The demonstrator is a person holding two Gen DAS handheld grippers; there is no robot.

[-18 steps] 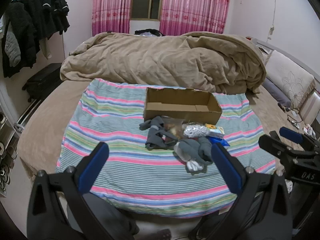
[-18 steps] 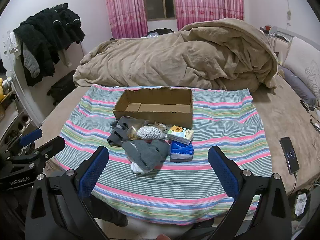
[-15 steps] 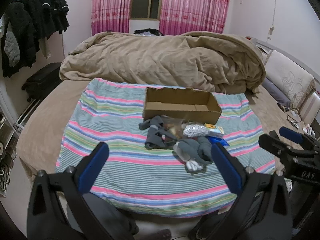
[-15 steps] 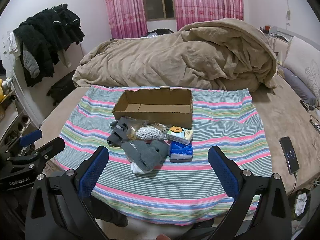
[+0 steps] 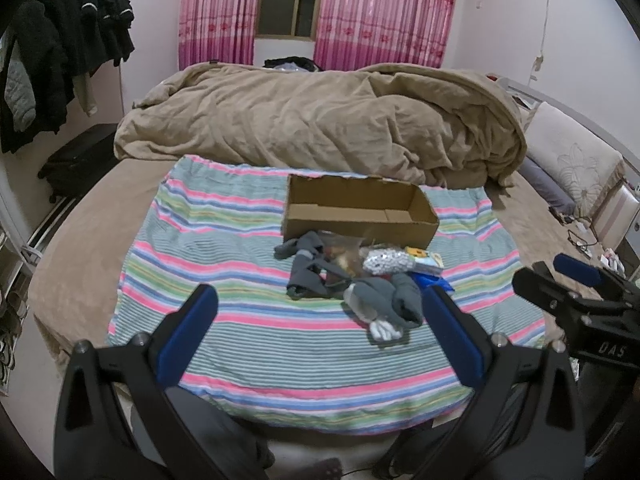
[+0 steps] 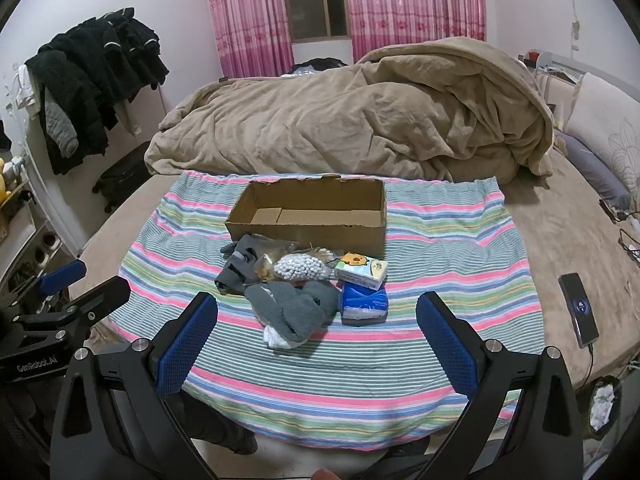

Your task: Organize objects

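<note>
Both grippers hang above the near edge of the striped cloth (image 6: 432, 216), w/ nothing between the fingers. Left gripper (image 5: 320, 300): jaws spread wide. Right gripper (image 6: 317, 306): jaws also spread wide. The cardboard box (image 6: 308, 212) stands open in the middle of the cloth. Just in front of it lies a small heap: grey socks (image 6: 294, 312), a dark grey garment (image 6: 236, 270), a bag of cotton swabs (image 6: 300, 268), a tissue pack w/ cartoon print (image 6: 362, 272) and a blue pack (image 6: 365, 300), all touching. A phone (image 6: 578, 306) lies well apart, at right on the bed.
</note>
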